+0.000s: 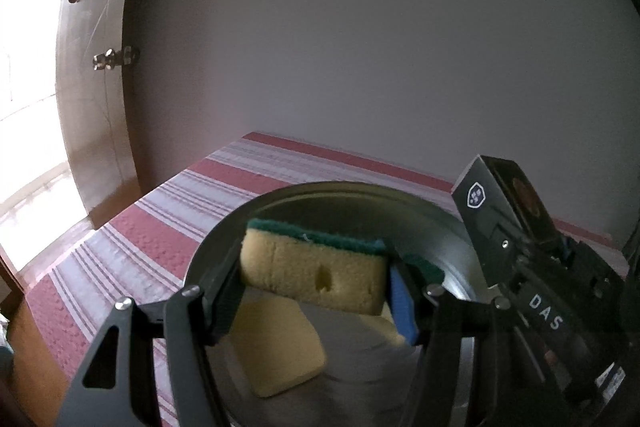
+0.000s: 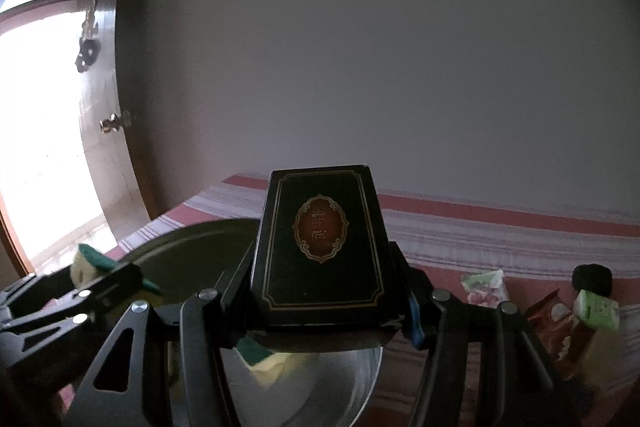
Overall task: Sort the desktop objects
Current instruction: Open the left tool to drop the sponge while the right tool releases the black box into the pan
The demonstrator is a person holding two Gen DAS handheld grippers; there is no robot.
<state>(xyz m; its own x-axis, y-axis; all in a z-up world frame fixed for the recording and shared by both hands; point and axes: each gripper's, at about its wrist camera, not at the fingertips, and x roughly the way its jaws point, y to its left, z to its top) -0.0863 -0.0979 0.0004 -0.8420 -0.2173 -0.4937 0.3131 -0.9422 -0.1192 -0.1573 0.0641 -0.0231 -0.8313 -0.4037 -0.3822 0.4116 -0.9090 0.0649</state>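
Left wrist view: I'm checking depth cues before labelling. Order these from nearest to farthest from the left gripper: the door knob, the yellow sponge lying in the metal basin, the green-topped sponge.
1. Green-topped sponge: clamped between the left gripper fingers.
2. Yellow sponge: just below, lying in the metal basin.
3. Door knob: far left, on the brown door beyond the table.

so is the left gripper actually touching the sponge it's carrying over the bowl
Touching. In the left wrist view both fingers of the left gripper press the ends of the sponge, holding it above the metal bowl.
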